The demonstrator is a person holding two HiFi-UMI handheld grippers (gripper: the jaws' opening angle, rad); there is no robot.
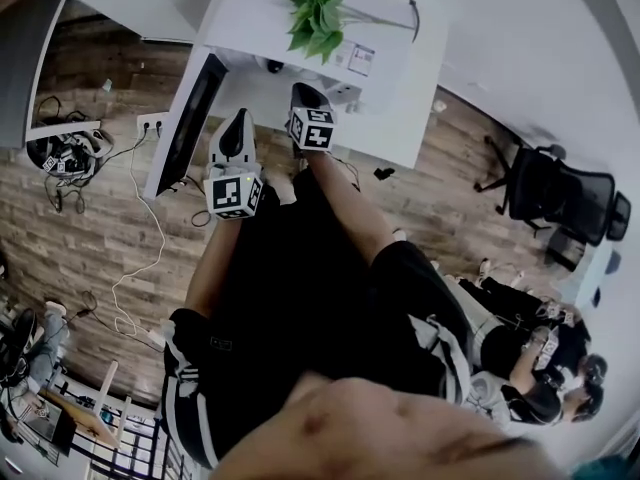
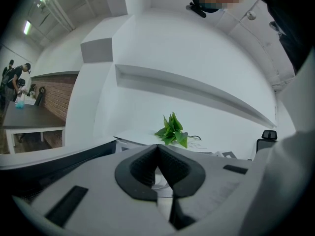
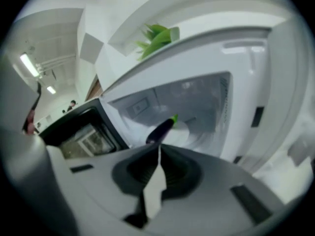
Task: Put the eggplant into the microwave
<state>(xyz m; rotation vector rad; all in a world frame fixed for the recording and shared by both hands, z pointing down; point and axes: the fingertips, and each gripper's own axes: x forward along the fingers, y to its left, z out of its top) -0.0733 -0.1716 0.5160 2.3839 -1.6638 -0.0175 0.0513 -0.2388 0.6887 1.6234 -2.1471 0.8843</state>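
The purple eggplant [image 3: 161, 128] with its green stem lies on the white round plate [image 3: 184, 132] inside the open white microwave [image 3: 211, 95]. My right gripper [image 3: 158, 146] is just outside the opening, shut and empty, with the eggplant beyond its tips. In the head view it [image 1: 303, 88] points at the microwave's front. My left gripper [image 1: 243, 115] is beside it, near the open dark door [image 1: 188, 118]. In its own view the left gripper [image 2: 158, 147] has its tips together with nothing between them.
A green potted plant [image 1: 318, 16] stands on the white top above the microwave, with a cable next to it. The open door [image 3: 83, 132] juts out on the left. Wooden floor, loose cables [image 1: 140, 258] and an office chair [image 1: 555, 193] lie around.
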